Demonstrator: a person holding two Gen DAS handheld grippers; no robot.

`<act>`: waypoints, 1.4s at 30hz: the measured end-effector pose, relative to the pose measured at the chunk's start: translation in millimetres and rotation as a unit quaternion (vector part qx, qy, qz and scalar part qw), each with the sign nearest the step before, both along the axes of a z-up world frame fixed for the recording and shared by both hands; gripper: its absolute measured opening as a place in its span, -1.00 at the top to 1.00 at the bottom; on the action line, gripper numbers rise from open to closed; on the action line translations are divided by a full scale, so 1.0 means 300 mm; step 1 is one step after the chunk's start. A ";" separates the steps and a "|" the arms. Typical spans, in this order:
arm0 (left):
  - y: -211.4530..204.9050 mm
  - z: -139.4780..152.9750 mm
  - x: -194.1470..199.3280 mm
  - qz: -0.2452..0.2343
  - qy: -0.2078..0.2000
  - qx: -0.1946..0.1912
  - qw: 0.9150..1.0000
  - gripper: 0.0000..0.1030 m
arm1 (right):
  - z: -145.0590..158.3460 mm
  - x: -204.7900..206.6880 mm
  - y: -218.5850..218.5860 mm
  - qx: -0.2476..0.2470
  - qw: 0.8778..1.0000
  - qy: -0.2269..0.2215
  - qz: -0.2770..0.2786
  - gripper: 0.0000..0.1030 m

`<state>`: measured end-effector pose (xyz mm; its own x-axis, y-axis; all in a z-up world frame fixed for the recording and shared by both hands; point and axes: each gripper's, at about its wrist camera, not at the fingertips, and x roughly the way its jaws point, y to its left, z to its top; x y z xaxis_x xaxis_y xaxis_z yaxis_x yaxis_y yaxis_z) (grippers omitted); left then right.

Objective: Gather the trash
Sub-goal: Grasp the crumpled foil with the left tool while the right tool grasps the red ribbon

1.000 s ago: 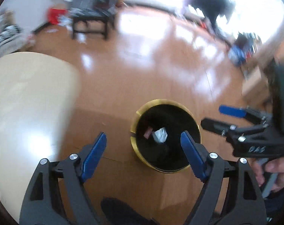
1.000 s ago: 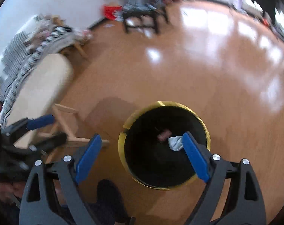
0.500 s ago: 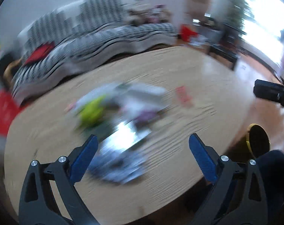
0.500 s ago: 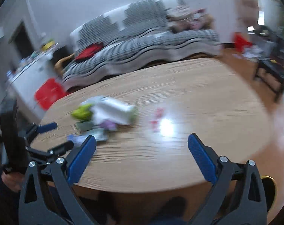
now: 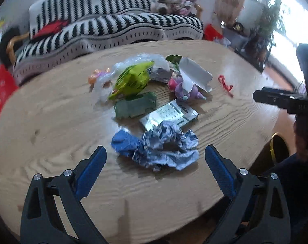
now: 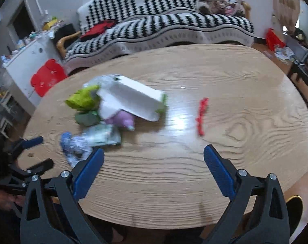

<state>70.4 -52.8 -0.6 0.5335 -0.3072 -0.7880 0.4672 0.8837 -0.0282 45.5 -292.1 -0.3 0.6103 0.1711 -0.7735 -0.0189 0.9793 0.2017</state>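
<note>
While both spread grippers hover empty, crumpled blue-white paper lies on the wood-grain table.

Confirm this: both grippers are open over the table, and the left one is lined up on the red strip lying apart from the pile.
Not quite. The left gripper faces the crumpled blue-and-white paper, as the left wrist view shows. The red strip lies ahead of the open right gripper.

A black-and-white striped sofa stands behind the oval wooden table. On its seat lies a red cloth; at its right end sit soft toys. Left of the sofa stands a white cabinet, with a red stool in front of it. Right of the sofa sits a red bag, and further right, potted plants.
</note>
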 end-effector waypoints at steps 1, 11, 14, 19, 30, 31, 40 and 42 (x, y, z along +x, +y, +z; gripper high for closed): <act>0.006 -0.012 -0.005 -0.009 -0.005 0.009 1.000 -0.84 | -0.005 -0.003 -0.017 -0.007 1.000 0.000 -0.008 -0.84; -0.043 -0.083 0.109 -0.117 -0.007 0.079 0.990 -0.82 | -0.086 0.043 -0.122 -0.045 0.997 0.040 -0.038 -0.84; -0.055 -0.120 0.130 -0.126 -0.002 0.088 0.988 -0.67 | -0.134 0.128 -0.148 -0.058 0.994 0.073 -0.049 -0.76; -0.072 -0.138 0.145 -0.126 0.016 0.072 0.989 -0.10 | -0.187 0.258 -0.129 -0.074 0.993 0.090 -0.035 -0.46; -0.067 -0.093 0.177 -0.089 0.043 0.019 0.995 0.49 | -0.225 0.313 -0.136 -0.076 0.991 0.103 -0.034 0.83; -0.063 -0.084 0.179 -0.083 0.040 0.017 0.996 0.50 | -0.208 0.305 -0.135 -0.077 0.992 0.092 -0.034 0.83; 0.017 0.034 0.145 -0.001 0.017 -0.032 0.999 0.51 | -0.110 0.219 -0.120 -0.038 0.998 0.048 -0.018 0.83; 0.018 0.038 0.145 0.004 0.018 -0.032 0.999 0.51 | -0.103 0.206 -0.106 -0.035 0.998 0.047 -0.012 0.83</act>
